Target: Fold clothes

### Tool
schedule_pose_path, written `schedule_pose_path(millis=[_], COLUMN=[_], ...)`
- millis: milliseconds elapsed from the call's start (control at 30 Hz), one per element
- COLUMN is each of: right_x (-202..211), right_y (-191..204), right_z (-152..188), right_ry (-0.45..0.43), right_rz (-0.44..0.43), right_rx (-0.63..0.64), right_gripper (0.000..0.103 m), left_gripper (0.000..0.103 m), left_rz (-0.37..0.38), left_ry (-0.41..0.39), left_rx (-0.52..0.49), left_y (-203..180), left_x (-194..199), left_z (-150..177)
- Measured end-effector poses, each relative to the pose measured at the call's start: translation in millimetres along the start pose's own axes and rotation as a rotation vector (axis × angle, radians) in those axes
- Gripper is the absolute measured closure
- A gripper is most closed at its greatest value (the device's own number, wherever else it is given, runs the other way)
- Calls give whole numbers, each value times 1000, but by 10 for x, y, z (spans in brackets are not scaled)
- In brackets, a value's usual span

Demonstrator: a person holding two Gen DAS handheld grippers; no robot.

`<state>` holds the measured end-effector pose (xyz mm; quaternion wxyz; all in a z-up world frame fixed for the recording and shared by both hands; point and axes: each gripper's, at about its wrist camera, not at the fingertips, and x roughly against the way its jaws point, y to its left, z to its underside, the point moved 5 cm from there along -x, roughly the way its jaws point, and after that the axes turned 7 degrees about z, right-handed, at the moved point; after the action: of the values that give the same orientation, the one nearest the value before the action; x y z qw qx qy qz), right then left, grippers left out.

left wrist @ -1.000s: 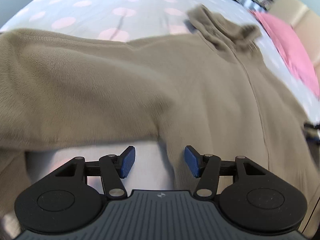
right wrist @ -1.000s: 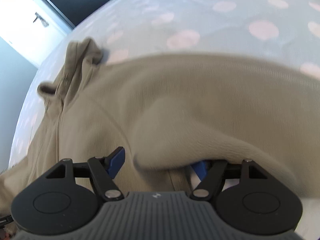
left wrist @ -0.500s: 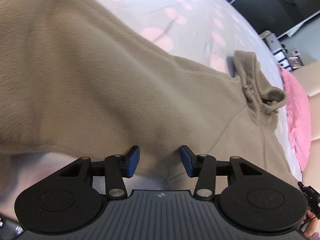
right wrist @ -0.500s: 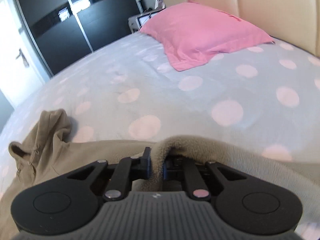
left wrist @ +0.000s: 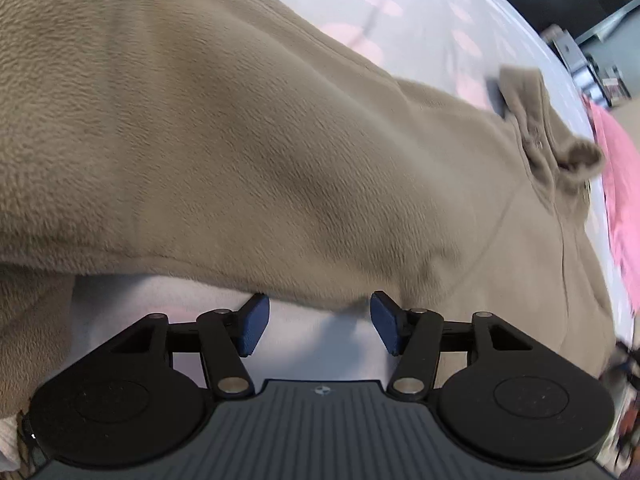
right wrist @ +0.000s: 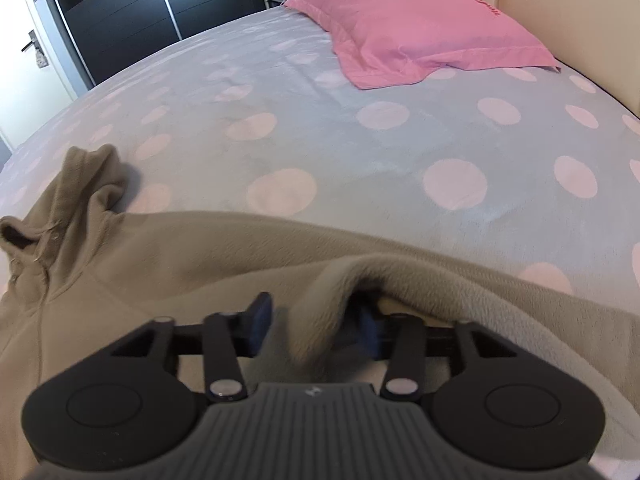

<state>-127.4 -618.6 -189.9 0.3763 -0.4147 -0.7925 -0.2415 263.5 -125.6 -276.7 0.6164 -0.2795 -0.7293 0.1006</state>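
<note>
Lying spread over the bed, the tan fleece jacket [left wrist: 280, 152] fills most of the left wrist view, its collar [left wrist: 552, 136] far ahead and to the right of the jaws. The left gripper [left wrist: 316, 326] has just been opening; its blue pads stand apart with only pale sheet between them, and the jacket's edge runs just beyond the fingertips.

The right gripper [right wrist: 316, 330] has also just been opening. A raised fold of fleece [right wrist: 320, 320] hangs between its separated pads, hiding most of the right one; no firm pinch shows. Well ahead lie the dotted bedspread [right wrist: 360, 152] and a pink pillow [right wrist: 420, 28].
</note>
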Motion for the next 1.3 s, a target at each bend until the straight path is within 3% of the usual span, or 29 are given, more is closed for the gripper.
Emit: schedule_pose_path(millis=[133, 233, 333, 533, 633, 800, 900, 1000, 1100, 1167, 1300], right_x=[195, 261, 263, 240, 243, 258, 273, 287, 314, 341, 379], right_y=[19, 6, -15, -141, -207, -271, -323, -352, -355, -370, -434], right_z=[134, 210, 245, 256, 247, 248, 252, 283, 364, 439, 642], right_ry=[22, 36, 46, 51, 48, 47, 48, 66, 98, 116, 180], right_rz=[-28, -45, -40, -22, -14, -16, -27, -51, -78, -91, -116], right_rx=[23, 19, 29, 3, -16, -17, -23, -8, 30, 49, 71], right_gripper=[47, 40, 40, 39, 39, 39, 39, 39, 39, 39, 36], left_gripper=[52, 77, 91, 96, 96, 96, 96, 92, 78, 62, 58], left_rz=[1, -37, -22, -65, -113, -215, -256, -247, -257, -261, -194], left_ry=[-31, -67, -97, -272, -323, -237, -230, -209, -185, -166, -94], left_rx=[19, -26, -35, -211, -231, -154, -233, -238, -283, -321, -382], left_y=[17, 35, 18, -371, -479, -116, -210, -277, -370, -438, -589], left_x=[-6, 73, 134, 432, 563, 332, 268, 275, 288, 294, 313], left_z=[-11, -39, -62, -154, -236, -280, -241, -217, -75, 47, 434])
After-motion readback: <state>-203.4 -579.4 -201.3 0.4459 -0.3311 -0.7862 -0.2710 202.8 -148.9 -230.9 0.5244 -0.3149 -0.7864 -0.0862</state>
